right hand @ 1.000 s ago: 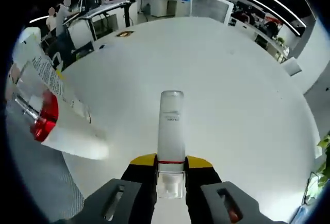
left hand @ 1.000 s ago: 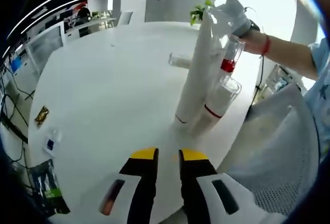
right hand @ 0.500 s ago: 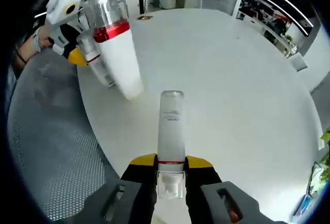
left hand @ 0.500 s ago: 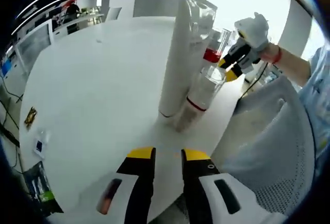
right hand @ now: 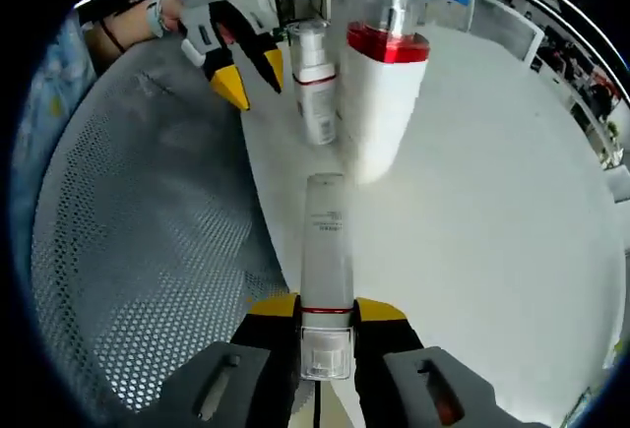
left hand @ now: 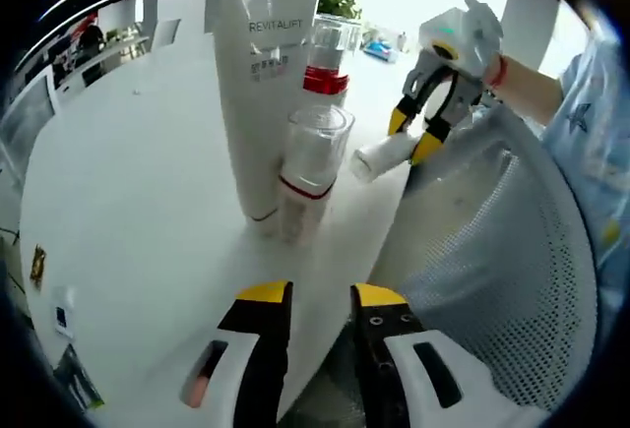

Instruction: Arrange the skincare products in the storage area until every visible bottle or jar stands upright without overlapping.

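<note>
Right gripper [right hand: 326,312] is clamped on a slim frosted bottle [right hand: 327,241], held over the white table [right hand: 512,202] edge. Left gripper [left hand: 321,297] has jaws parted, holding nothing, facing the tall white tube [left hand: 258,84] and two red-banded bottles [left hand: 307,177] standing upright close together.

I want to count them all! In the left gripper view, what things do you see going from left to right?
White REVITALIFT tube → clear-capped bottle with a red band → small white bottle → right gripper → mesh chair back.

Glossy white table [left hand: 118,182]; clear plastic bottle caps [left hand: 318,133].
</note>
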Available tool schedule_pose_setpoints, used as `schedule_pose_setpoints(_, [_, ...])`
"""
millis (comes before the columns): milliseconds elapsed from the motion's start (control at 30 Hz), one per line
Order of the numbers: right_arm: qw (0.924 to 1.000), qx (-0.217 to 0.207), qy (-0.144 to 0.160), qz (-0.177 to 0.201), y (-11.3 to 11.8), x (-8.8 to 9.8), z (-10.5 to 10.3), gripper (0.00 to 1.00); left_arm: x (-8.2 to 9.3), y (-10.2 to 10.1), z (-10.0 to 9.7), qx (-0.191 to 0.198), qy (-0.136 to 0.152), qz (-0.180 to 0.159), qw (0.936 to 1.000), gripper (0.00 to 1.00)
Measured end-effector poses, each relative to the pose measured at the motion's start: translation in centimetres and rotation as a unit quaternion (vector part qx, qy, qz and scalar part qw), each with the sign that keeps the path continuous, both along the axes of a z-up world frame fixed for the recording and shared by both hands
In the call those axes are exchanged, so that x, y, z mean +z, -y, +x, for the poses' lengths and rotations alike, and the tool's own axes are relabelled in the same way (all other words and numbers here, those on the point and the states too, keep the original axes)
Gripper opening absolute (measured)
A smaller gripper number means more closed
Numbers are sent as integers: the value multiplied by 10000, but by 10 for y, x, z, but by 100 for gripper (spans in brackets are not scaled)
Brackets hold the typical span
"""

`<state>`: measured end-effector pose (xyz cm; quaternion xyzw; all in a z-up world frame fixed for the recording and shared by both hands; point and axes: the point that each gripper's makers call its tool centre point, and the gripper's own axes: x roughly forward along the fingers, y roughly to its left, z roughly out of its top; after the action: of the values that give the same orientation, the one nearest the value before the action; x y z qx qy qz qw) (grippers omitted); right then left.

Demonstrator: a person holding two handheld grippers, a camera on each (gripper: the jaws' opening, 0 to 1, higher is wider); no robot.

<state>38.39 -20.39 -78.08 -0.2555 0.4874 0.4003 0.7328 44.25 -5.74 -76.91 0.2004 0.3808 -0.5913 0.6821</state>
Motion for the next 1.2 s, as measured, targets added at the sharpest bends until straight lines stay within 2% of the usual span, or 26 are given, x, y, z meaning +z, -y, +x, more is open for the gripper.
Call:
schedule_pose_setpoints(200, [9987,466,-86,205,-35,7,-4,14,7,8,-14,-481,79,-178,9987,26])
schedule_pose_setpoints(267, [9979,556,-147,285,-50,6,-4,14,8,10,-19,-619,25,-239,9978,27])
schedule_pose_setpoints(367, [9956,883,-220,239,-72,7,-6,14,10,13,-30,-858,-49,-311,9958,29])
schedule_pose_setpoints(467, [9944,1013,-229,196,-85,5,-4,14,11,15,-37,-1116,39,-342,9932,30])
schedule_pose_setpoints(600, [9917,1130,-415,455,-110,2,-10,14,9,16,-46,-1393,46,-303,9898,28])
schedule_pose_setpoints(633, [9912,1138,-453,493,-114,2,-11,14,6,15,-47,-1416,2,-248,9896,27])
schedule_pose_setpoints(667, [9915,1108,-451,514,-118,1,-10,14,1,11,-52,-1451,-185,-88,9892,26])
schedule_pose_setpoints(767, [9915,958,-582,662,-123,1,-10,14,-6,7,-52,-1596,-46,110,9871,26])
schedule_pose_setpoints(967, [9895,768,-824,902,-124,5,-12,14,-8,12,-55,-1773,161,141,9839,27])
schedule_pose_setpoints(1200, [9904,826,-737,832,-126,4,-13,14,-10,11,-56,-1867,226,235,9819,26])
